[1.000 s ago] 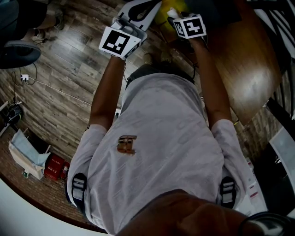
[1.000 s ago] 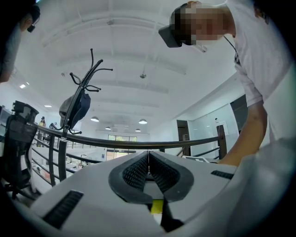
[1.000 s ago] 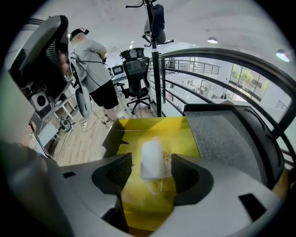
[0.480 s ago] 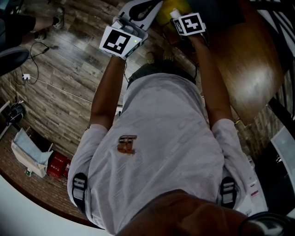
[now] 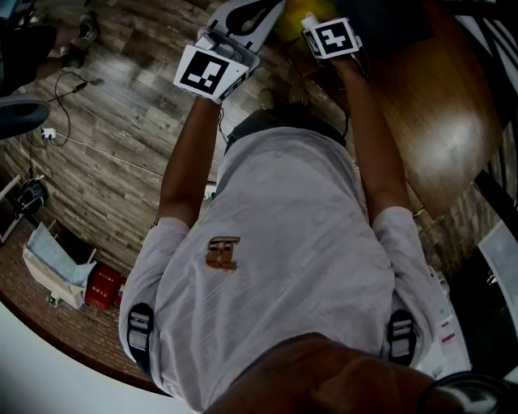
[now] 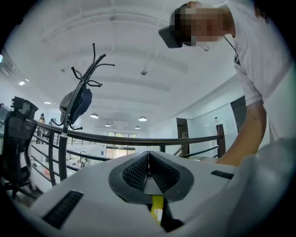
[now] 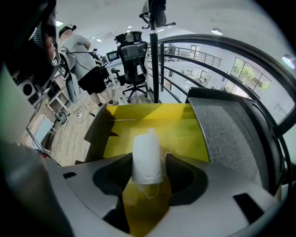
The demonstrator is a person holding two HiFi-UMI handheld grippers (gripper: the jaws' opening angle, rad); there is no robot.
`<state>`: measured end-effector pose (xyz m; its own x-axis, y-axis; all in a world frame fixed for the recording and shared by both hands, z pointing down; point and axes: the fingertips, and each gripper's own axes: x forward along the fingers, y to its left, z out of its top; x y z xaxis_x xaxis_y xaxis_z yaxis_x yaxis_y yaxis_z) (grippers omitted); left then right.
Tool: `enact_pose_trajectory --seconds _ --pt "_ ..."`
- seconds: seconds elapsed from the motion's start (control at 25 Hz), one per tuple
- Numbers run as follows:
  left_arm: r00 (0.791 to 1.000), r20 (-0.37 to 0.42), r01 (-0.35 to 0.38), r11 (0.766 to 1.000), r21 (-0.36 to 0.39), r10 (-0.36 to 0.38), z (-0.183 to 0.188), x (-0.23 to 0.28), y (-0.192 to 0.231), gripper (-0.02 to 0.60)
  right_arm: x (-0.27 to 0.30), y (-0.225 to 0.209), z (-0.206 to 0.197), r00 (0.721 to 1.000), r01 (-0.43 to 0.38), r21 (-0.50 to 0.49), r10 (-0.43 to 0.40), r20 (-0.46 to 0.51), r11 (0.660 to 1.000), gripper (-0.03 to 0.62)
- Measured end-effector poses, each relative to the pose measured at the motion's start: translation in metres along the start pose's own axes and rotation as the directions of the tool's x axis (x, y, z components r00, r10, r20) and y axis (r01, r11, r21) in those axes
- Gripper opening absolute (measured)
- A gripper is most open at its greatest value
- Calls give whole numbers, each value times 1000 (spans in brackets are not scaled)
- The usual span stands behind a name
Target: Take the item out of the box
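Observation:
In the right gripper view a white, soft-looking rolled item stands upright between the jaws of my right gripper, which is shut on it. Just beyond it lies the open yellow box, flaps spread. The head view puts the right gripper at the top edge, over the yellow box. My left gripper is beside the box on the left. Its pads press together and point up at the ceiling. A yellow sliver shows below them; what it is stays unclear.
A brown wooden table curves at the right, with plank floor on the left. Right of the box lies a grey fabric surface. Behind it stand an office chair, a coat-stand pole, a railing and a person.
My right gripper has edged slightly towards the top of the head view with the white item in it. The left gripper has hardly moved.

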<state>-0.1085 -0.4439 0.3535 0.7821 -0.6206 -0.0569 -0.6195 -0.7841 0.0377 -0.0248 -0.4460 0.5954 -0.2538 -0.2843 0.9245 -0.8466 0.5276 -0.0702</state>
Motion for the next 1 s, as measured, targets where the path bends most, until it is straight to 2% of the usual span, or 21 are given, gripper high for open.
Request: enact_pose_trajectory --seconds 0.12,0.52,1.0 --pt "1000 22 7 1000 10 -7 0 -1 1 20 1 0 0 1000 11 -17 -11 2 1000 210" --pt "1000 -6 -2 1000 2 2 -1 3 -3 20 0 3 0 1000 8 -75 -6 22 997 198" --pt "1000 -24 0 1000 7 0 -6 12 -13 20 -31 2 12 982 -28 -85 43 181 996 198"
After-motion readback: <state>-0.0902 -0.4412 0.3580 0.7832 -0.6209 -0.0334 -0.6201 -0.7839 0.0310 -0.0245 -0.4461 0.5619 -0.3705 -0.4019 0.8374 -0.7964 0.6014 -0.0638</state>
